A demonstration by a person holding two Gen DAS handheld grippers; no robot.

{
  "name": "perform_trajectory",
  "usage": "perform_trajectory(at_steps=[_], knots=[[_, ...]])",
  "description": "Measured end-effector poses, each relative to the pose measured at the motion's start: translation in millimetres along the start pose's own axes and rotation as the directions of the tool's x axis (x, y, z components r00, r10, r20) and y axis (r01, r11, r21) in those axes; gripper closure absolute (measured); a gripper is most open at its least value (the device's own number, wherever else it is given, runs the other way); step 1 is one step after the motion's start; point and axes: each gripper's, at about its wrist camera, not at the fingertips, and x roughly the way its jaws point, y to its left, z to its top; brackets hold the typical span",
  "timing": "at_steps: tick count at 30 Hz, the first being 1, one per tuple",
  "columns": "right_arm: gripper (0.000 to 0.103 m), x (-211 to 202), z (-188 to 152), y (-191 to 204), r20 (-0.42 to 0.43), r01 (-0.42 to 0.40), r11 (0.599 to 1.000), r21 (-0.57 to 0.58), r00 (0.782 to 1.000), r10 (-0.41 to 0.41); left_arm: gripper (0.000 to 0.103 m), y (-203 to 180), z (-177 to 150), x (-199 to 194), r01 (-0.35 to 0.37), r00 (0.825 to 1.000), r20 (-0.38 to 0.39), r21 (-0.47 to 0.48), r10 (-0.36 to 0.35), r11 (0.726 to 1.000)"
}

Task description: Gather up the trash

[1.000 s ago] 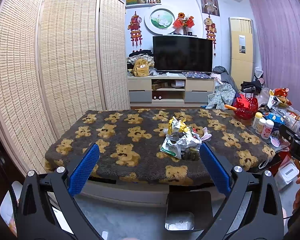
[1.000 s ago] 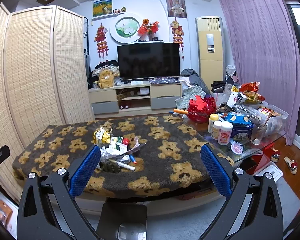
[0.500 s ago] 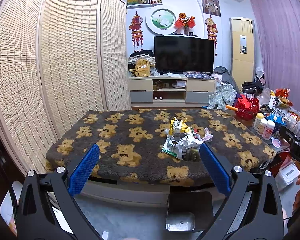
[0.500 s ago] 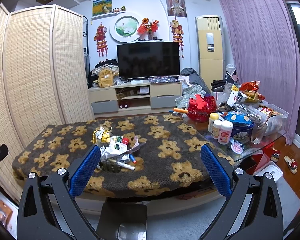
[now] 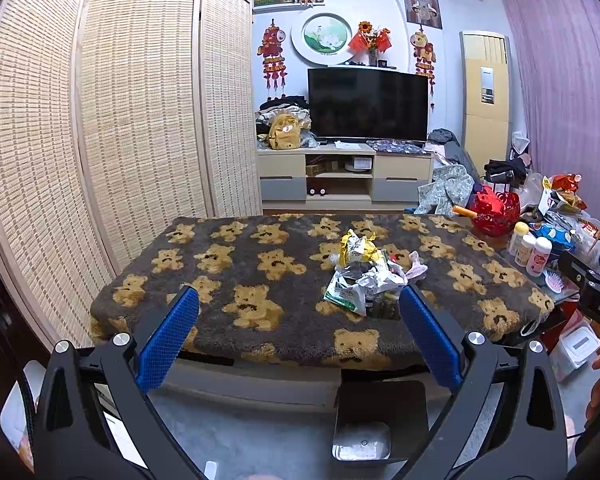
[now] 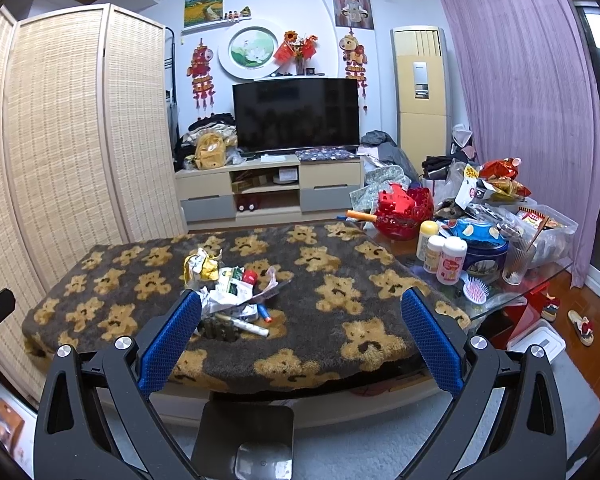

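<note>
Trash (image 5: 364,276) sits heaped in one pile on the bear-print desk (image 5: 236,280), toward the near edge and a little to the right of its middle as the left wrist view has it: a crumpled yellow wrapper (image 6: 199,266) at the back, torn silver and white packets in the centre, a white marker (image 6: 244,325) and a small red cap (image 6: 250,277) along the near side. And very little has changed over the last second: both views have only drifted slightly, the pile sits in the same spot, nothing has been touched. Left gripper (image 5: 299,322) hangs off the near edge, fingers spread wide and holding nothing, the pile showing just inside its right finger. Right gripper (image 6: 301,320) is likewise off the near edge, fingers fully released, the pile sitting against its left finger in that view. So this reads as the start, with the collecting not yet begun and the approach still ahead. A dark bin (image 5: 380,420) stands on the floor just below the near edge, which looks like the place for it all. Clutter on the glass table (image 6: 496,300) at the right edge, bottles (image 6: 444,258) and a hairbrush (image 6: 476,291), lies well apart from the pile. Loose, light scraps like these will likely need several pinches.
</note>
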Motion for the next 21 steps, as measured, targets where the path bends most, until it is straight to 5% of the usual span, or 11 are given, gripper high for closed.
perform_trajectory(at_steps=[11, 21], knots=[[0.003, 20.2, 7.0, -6.9, 0.004, -0.032, 0.999, 0.039, 0.999, 0.032, 0.008, -5.3, -2.5, 23.2, 0.014, 1.0, -0.012, 0.021, -0.014, 1.0], [0.003, 101.2, -10.8, 2.6, -0.157, -0.082, 0.997, -0.01, 0.984, 0.08, 0.008, -8.0, -16.7, 95.9, 0.001, 0.994, -0.111, 0.059, 0.005, 0.998]])
